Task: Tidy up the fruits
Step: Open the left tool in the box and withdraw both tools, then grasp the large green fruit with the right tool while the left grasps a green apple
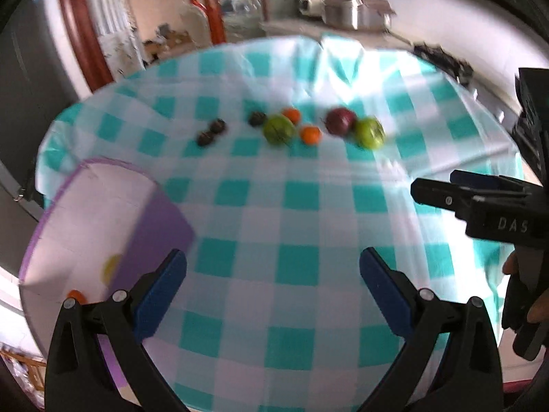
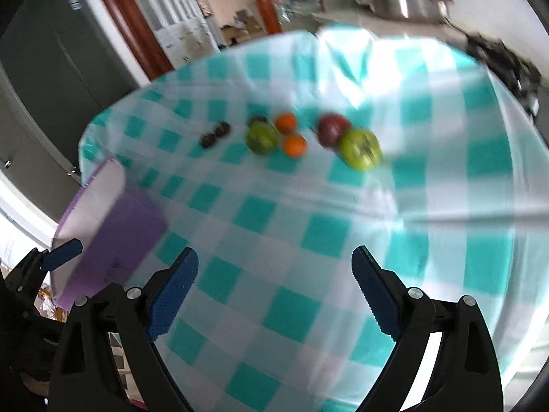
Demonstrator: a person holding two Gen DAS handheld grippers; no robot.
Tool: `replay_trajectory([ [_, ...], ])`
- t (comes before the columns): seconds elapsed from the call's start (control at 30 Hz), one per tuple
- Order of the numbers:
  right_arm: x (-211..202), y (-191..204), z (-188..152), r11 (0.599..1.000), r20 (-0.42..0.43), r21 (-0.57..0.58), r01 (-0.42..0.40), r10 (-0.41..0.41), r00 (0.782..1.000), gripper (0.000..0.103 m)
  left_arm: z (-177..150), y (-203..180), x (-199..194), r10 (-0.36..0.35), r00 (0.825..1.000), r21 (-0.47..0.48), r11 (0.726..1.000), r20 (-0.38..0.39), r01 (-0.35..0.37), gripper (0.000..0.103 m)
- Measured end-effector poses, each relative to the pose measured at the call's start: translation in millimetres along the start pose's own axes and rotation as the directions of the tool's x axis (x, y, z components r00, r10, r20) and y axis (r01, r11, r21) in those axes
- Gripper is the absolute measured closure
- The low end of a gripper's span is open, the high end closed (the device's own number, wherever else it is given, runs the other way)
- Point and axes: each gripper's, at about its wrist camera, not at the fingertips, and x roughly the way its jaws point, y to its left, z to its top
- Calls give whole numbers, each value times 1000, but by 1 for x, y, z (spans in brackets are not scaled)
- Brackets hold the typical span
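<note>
Purple box is waiting; both grippers, gaping wide and empty, should approach fruits beyond it squarely.

Steel pot behind checked cloth, fridge left.

Bare cloth lying between grippers and fruits, purple box blocking the left

Bright daylight glare across the tablecloth, motion blur throughout, heavy fisheye edge warping.
</note>
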Motion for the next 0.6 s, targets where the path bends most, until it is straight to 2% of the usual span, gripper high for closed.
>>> replay_trajectory([
  [0.17, 36, -31, -22, 997, -87, 75, 28, -22, 996, 17, 8, -15, 39, -27, 998, 49, 998, -60, 30, 2],
  [0.27, 53, -37, -23, 994, -102, 100, 54, -43, 994, 19, 20, -13, 61, -40, 997, 33, 999, -66, 42, 2],
  [0.4, 76, -40, -8, 989, -105, 100, 110, -100, 990, 20, 48, 5, 103, -73, 993, -52, 996, -89, 68, 2],
  [0.6, 117, -68, 38, 964, -100, 212, 163, -144, 985, 20, 93, 31, 168, -128, 986, -168, 980, -111, 109, 2],
])
